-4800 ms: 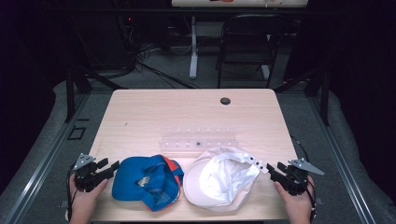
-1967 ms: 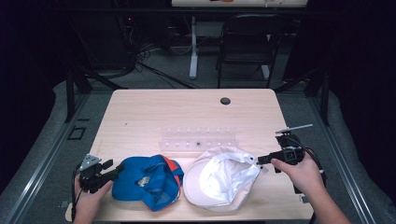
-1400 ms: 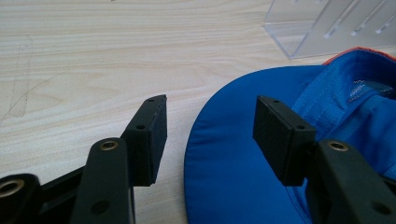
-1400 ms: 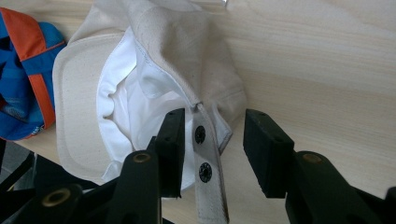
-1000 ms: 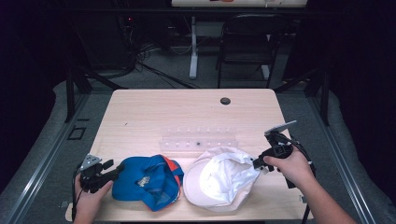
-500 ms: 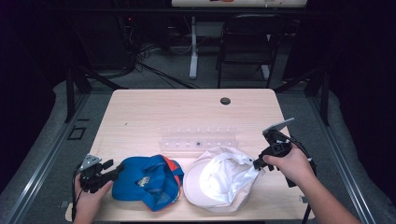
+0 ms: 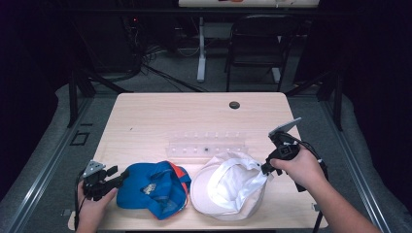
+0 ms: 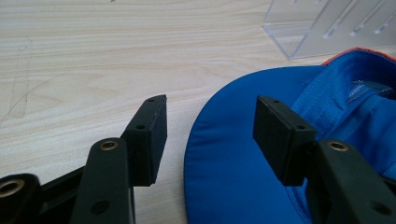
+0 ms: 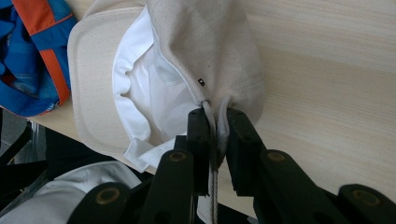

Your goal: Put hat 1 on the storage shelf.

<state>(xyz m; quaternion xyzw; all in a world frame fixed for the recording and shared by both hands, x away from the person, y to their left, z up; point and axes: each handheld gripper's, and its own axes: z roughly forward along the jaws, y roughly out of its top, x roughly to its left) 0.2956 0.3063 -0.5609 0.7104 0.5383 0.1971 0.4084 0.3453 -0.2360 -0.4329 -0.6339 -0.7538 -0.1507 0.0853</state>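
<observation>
Both my claws are matte black, left claw (image 8: 208,135) and right claw (image 9: 215,140), brass-looking screws at the joints, grey three-cornered plates, black cables trailing.

Blue cap (image 7: 150,188) with orange trim, cream cap (image 7: 228,187), lining seemingly white

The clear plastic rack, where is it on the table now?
In the high view, the clear plastic rack lies near the table's middle, just behind the blue cap and the white cap.

room: dim | floor (image 7: 48,126): grey | table (image 7: 160,121): light wood | chair (image 7: 257,48): 1, black, behind table
</observation>
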